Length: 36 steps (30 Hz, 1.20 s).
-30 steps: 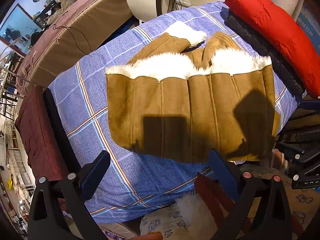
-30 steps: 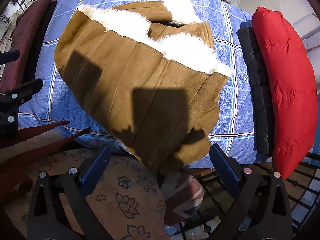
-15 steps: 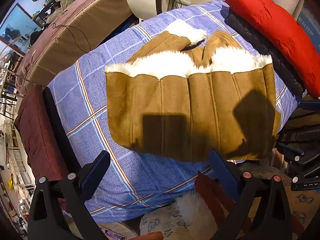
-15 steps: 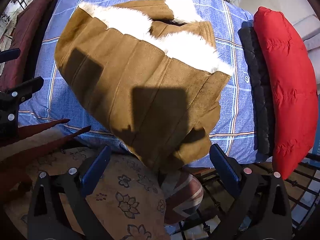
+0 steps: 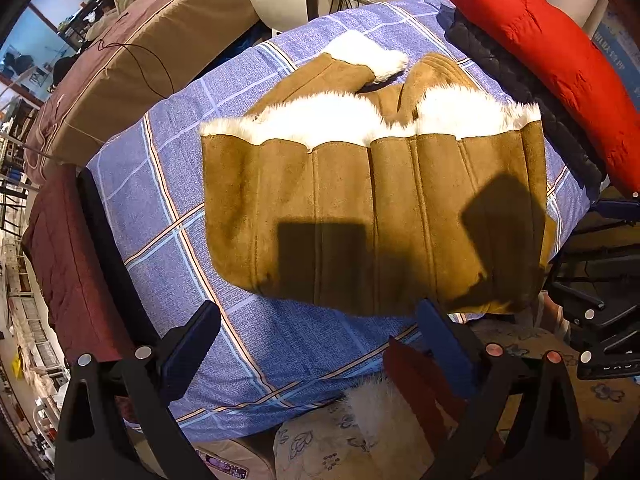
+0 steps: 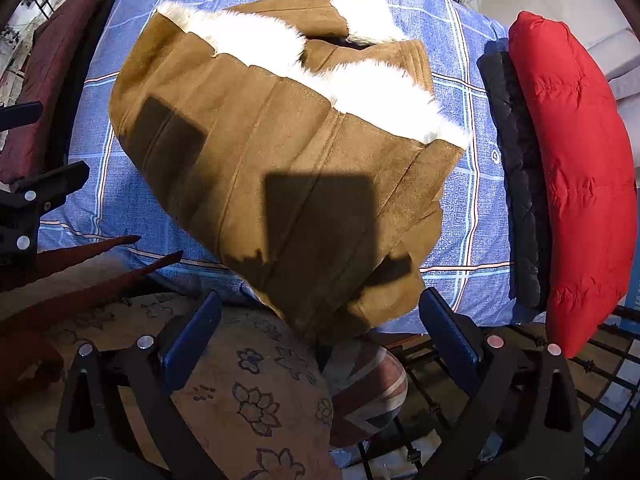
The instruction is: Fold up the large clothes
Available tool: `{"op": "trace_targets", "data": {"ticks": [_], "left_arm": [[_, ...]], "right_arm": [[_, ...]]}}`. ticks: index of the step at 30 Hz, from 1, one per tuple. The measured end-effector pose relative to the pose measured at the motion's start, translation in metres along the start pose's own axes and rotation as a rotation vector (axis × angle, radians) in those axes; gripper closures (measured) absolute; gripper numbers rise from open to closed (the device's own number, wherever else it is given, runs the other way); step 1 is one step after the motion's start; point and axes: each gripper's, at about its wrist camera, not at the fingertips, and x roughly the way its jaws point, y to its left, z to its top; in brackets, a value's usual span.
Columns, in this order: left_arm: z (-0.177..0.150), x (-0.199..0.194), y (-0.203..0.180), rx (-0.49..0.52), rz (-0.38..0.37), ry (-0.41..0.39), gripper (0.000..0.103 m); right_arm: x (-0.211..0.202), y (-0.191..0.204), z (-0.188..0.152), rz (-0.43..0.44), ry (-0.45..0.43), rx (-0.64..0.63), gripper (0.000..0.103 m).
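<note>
A brown suede coat (image 5: 372, 208) with white fur lining (image 5: 320, 120) lies folded on a blue checked bed cover (image 5: 160, 216). It also shows in the right wrist view (image 6: 280, 160), its near corner hanging over the bed's front edge. My left gripper (image 5: 320, 332) is open and empty, held above the bed's near edge, short of the coat's hem. My right gripper (image 6: 320, 328) is open and empty, just in front of the coat's hanging corner.
A red puffer jacket (image 6: 572, 168) and a black quilted one (image 6: 516, 184) lie folded along the bed's right side. A maroon garment (image 5: 68, 264) drapes at the left. A brown cushion bench (image 5: 132, 68) stands beyond. A metal rack (image 6: 600, 380) sits at the lower right.
Both grippers have drifted very slightly; the coat sits a touch higher in the right wrist view. Nothing was grasped or released.
</note>
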Motion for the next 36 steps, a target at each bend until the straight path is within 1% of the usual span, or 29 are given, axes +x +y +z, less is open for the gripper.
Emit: {"op": "trace_targets", "data": {"ticks": [17,30,34,36], "left_arm": [[0.0020,0.0007,0.0004,-0.002,0.004,0.002,0.006],[0.0030,0.0026,0.0010,-0.001,-0.008,0.010,0.006],[0.0036,0.0046,0.0001,0.002,-0.015,0.019,0.006],[0.0042,0.0067,0.0002,0.000,-0.023,0.028,0.006]], "right_arm": [[0.0010,-0.0007,-0.0008,0.000,0.004,-0.001,0.006],[0.0040,-0.0016,-0.0026,0.005,0.011,0.007,0.006],[0.0051,-0.0048,-0.0009,0.014,0.013,0.017,0.006],[0.0051,-0.0080,-0.0001,0.032,0.012,0.035,0.006]]}}
